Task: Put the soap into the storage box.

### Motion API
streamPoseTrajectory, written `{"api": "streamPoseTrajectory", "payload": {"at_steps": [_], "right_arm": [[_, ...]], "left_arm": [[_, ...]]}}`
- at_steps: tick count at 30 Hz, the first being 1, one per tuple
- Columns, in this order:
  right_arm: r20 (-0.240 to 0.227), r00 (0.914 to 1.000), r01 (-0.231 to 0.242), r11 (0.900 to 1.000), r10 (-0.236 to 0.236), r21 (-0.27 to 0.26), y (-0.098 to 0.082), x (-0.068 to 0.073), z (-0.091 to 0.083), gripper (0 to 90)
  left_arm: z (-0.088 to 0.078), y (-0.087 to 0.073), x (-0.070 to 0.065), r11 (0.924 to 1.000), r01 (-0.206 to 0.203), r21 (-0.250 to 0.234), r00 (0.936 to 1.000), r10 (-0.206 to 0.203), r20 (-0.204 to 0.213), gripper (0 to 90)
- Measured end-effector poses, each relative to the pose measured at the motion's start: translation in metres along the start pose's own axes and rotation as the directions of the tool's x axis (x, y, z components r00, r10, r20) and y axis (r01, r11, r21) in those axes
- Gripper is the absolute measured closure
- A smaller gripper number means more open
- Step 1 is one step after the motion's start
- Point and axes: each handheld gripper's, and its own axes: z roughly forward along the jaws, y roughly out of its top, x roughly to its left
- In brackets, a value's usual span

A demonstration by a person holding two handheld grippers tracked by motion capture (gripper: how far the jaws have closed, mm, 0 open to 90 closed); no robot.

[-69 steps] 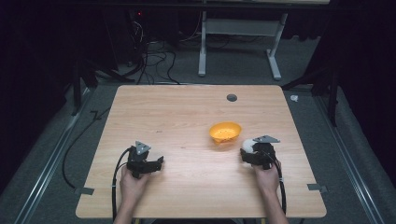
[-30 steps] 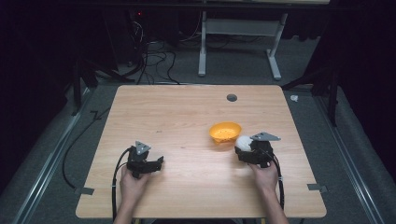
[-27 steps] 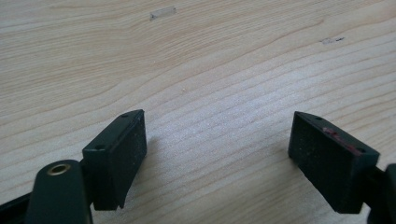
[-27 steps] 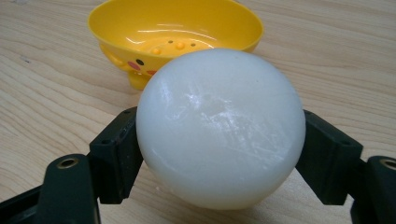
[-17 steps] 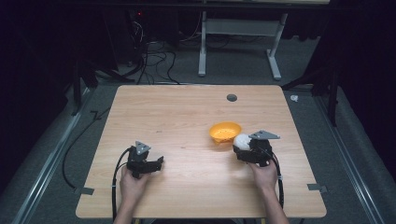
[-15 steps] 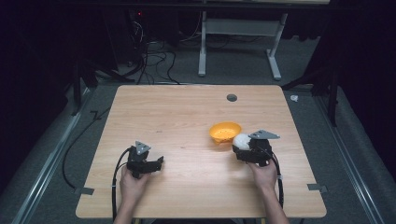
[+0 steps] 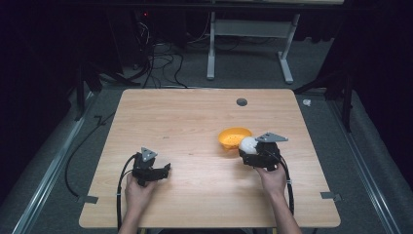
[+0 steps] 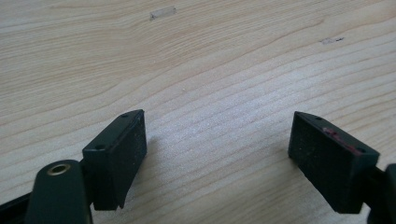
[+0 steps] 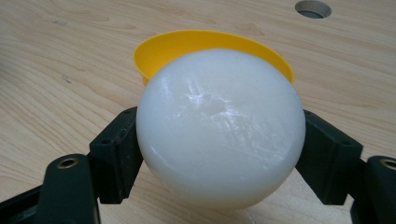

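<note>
Gripping: right gripper (image 9: 219, 154) has its jaws clamped on either side of a white ball (image 9: 219, 126), held just above the table (image 7: 185, 122).
Ball: at the near rim of the yellow bowl (image 7: 233, 137), not inside it.
Left gripper (image 8: 217, 154): jaws spread wide, nothing between them, low over bare wood at the table's near left.

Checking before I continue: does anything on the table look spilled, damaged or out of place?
Nothing stands out. The right gripper squarely clamps the smooth white ball beside the upright yellow plastic bowl; the left gripper rests open on the wooden table.
</note>
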Motion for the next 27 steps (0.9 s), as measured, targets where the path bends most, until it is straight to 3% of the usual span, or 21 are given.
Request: {"api": "streamPoseTrajectory", "payload": {"at_steps": [11,27], "right_arm": [[-0.007,0.9999,0.014,1.0,-0.014,-0.017,0.01,0.007,0.001,24.8],[-0.032,0.9986,0.042,0.999,-0.042,-0.003,0.029,0.016,0.008,24.8]], "left_arm": [[0.0,0.0,0.0,1.0,0.0,0.0,1.0,0.0,0.0,19.9],[0.0,0.0,0.0,1.0,0.001,0.0,1.0,-0.001,0.002,19.8]]}}
